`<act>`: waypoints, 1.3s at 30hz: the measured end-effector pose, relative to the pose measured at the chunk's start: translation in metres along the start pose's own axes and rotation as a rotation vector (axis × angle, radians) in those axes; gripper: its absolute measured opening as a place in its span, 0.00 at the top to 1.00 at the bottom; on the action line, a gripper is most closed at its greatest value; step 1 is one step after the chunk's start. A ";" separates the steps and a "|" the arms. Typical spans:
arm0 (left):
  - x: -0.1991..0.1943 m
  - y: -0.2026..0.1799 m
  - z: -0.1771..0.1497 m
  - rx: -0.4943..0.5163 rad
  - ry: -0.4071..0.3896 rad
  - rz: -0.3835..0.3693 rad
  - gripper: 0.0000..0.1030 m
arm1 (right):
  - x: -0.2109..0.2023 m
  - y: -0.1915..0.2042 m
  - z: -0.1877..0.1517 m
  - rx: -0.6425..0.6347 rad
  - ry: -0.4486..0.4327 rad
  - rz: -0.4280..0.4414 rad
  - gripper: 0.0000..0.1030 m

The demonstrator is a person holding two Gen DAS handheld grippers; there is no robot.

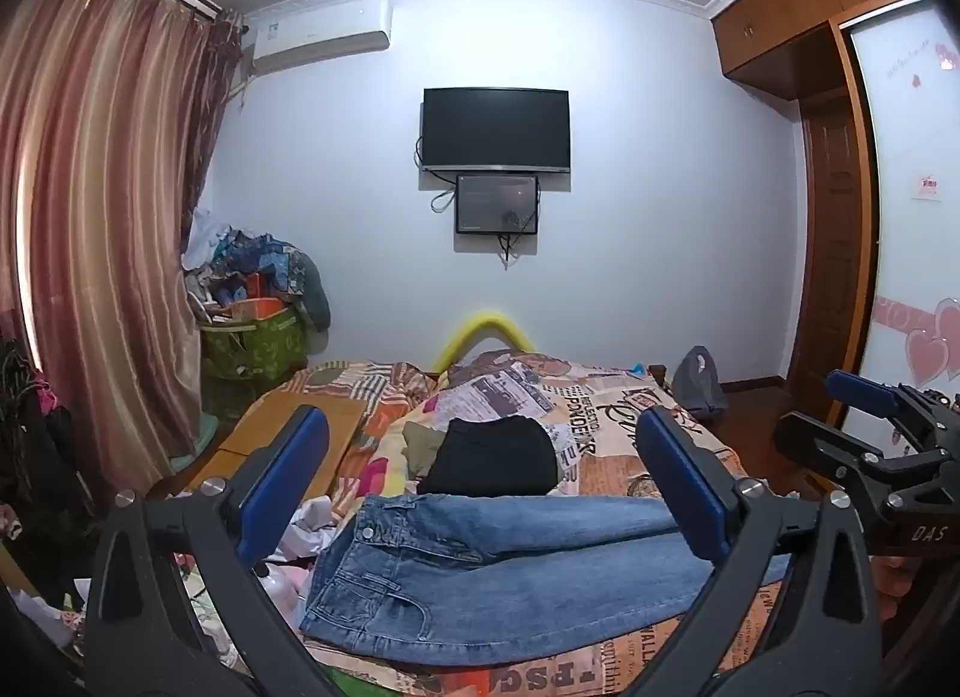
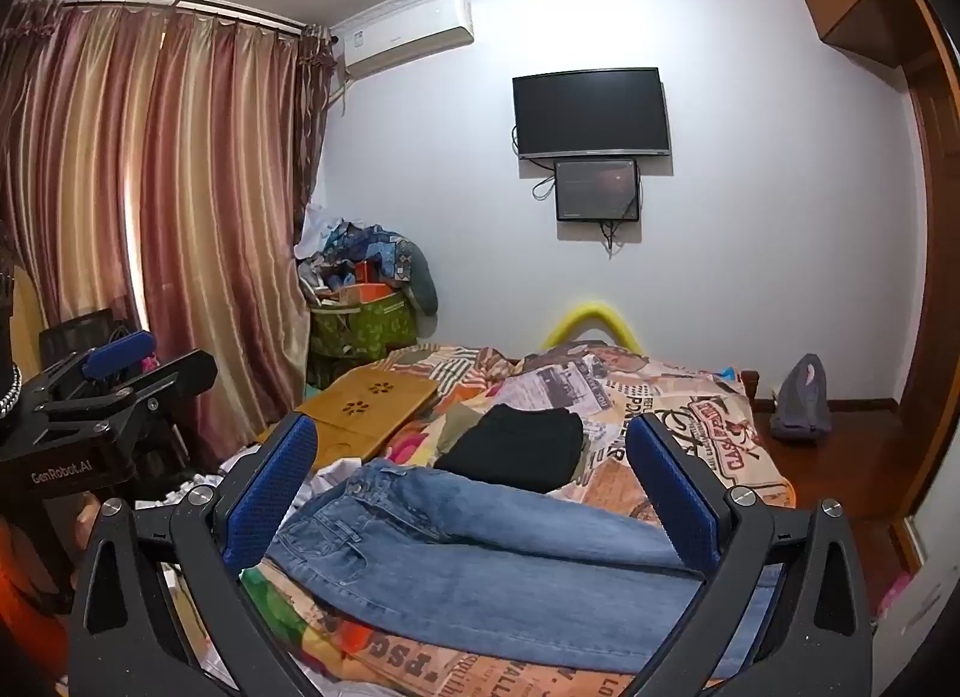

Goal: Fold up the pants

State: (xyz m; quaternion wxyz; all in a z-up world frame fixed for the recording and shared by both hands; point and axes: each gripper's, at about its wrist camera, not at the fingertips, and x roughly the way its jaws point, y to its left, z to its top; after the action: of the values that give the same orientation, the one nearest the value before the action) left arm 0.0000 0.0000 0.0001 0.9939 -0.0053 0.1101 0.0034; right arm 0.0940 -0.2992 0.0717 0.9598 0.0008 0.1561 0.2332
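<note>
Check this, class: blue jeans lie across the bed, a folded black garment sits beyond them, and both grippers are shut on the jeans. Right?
Not quite. Both wrist views show the left gripper and right gripper open, holding nothing. The jeans and black garment are as stated.

Right claw's finger (image 2: 672,493) hides the jeans' (image 2: 480,565) legs

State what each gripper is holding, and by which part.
Nothing is held. The left gripper and the right gripper both stand wide open above the blue jeans on the bed, with no pad touching the fabric.
</note>
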 end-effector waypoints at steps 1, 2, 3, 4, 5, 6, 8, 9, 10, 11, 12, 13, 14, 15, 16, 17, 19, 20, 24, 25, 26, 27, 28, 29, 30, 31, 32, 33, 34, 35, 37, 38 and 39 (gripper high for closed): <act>0.000 0.000 0.000 -0.001 -0.002 0.004 0.00 | 0.001 0.000 0.000 -0.001 0.000 0.000 0.01; 0.001 0.000 0.001 -0.002 -0.002 0.004 0.00 | 0.001 0.001 0.000 -0.003 -0.004 0.000 0.01; -0.002 -0.001 0.000 0.013 -0.034 0.002 0.00 | 0.001 0.001 0.000 -0.002 -0.004 0.001 0.01; -0.002 -0.001 0.000 0.009 -0.031 -0.002 0.00 | 0.001 0.001 0.000 0.000 -0.004 0.001 0.01; -0.002 -0.001 0.000 0.010 -0.029 0.000 0.00 | 0.002 0.001 0.001 0.001 -0.004 0.002 0.01; -0.002 0.001 0.000 0.007 -0.027 -0.004 0.00 | 0.002 0.000 0.001 0.003 -0.004 0.003 0.01; 0.001 0.002 -0.001 0.004 -0.023 0.001 0.00 | 0.004 0.003 -0.001 0.003 -0.003 0.006 0.01; 0.001 0.002 -0.001 0.002 -0.022 0.001 0.00 | 0.003 0.004 -0.002 0.001 -0.005 0.007 0.01; -0.001 0.003 -0.001 -0.001 -0.021 0.000 0.00 | 0.003 0.004 -0.002 0.000 -0.006 0.005 0.01; -0.001 0.002 -0.001 0.000 -0.019 -0.002 0.00 | 0.003 0.004 -0.003 -0.002 -0.008 0.003 0.01; -0.003 0.003 0.001 -0.001 -0.017 -0.004 0.00 | 0.005 0.004 -0.002 -0.002 -0.004 0.002 0.01; -0.004 0.003 0.002 -0.001 -0.016 -0.004 0.00 | 0.005 0.003 -0.003 -0.001 -0.003 0.003 0.01; -0.003 0.003 0.002 -0.002 -0.014 -0.004 0.00 | 0.005 0.006 -0.003 -0.009 -0.005 0.006 0.01; -0.003 0.002 0.002 -0.002 -0.013 -0.003 0.00 | 0.005 0.012 0.000 -0.014 -0.004 0.004 0.01; -0.001 0.002 0.003 -0.003 -0.011 -0.004 0.00 | 0.005 0.012 0.001 -0.015 -0.003 0.004 0.01; -0.001 0.002 0.004 -0.004 -0.009 -0.005 0.00 | 0.005 0.011 0.001 -0.015 -0.003 0.005 0.01; 0.000 0.002 0.003 -0.004 -0.006 -0.006 0.00 | 0.006 0.010 0.001 -0.012 -0.003 0.005 0.01; 0.001 0.002 0.003 -0.005 -0.003 -0.006 0.00 | 0.005 0.010 0.001 -0.012 -0.003 0.005 0.01; 0.004 0.002 0.002 -0.007 0.003 -0.007 0.00 | 0.005 0.009 0.000 -0.010 -0.005 0.005 0.01; 0.004 0.003 0.001 -0.007 0.002 -0.008 0.00 | 0.005 0.008 0.000 -0.010 -0.004 0.005 0.01; 0.004 0.003 0.001 -0.008 0.002 -0.008 0.00 | 0.005 0.008 0.000 -0.010 -0.004 0.006 0.01; 0.004 0.003 0.001 -0.009 0.002 -0.008 0.00 | 0.005 0.008 0.000 -0.010 -0.004 0.006 0.01; 0.004 0.003 0.002 -0.008 0.004 -0.010 0.00 | 0.005 0.008 0.000 -0.010 -0.004 0.006 0.01; 0.004 0.004 0.001 -0.007 0.004 -0.011 0.00 | 0.005 0.008 0.000 -0.010 -0.004 0.006 0.01; 0.004 0.004 0.001 -0.008 0.005 -0.010 0.00 | 0.005 0.008 0.000 -0.010 -0.003 0.006 0.01; 0.004 0.004 0.001 -0.008 0.005 -0.010 0.00 | 0.005 0.008 0.000 -0.010 -0.003 0.007 0.01; 0.004 0.004 0.001 -0.009 0.005 -0.011 0.00 | 0.006 0.008 -0.001 -0.009 -0.003 0.007 0.01; 0.004 0.004 0.000 -0.009 0.004 -0.012 0.00 | 0.006 0.007 -0.001 -0.010 -0.002 0.006 0.01; 0.004 0.005 0.000 -0.010 0.005 -0.013 0.00 | 0.006 0.007 -0.001 -0.009 -0.001 0.006 0.01; 0.006 0.005 -0.001 -0.010 0.005 -0.012 0.00 | 0.006 0.007 -0.002 -0.009 -0.001 0.006 0.01; 0.006 0.004 -0.001 -0.010 0.005 -0.012 0.00 | 0.006 0.007 -0.002 -0.009 0.000 0.006 0.01; 0.006 0.004 -0.001 -0.009 0.005 -0.011 0.00 | 0.006 0.007 -0.002 -0.009 0.000 0.007 0.01; 0.006 0.005 -0.001 -0.009 0.005 -0.012 0.00 | 0.006 0.007 -0.002 -0.009 0.000 0.006 0.01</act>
State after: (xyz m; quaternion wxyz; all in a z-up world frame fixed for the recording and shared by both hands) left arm 0.0058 0.0046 -0.0027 0.9936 -0.0106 0.1127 -0.0019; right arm 0.0955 -0.2904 0.0690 0.9591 -0.0030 0.1548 0.2368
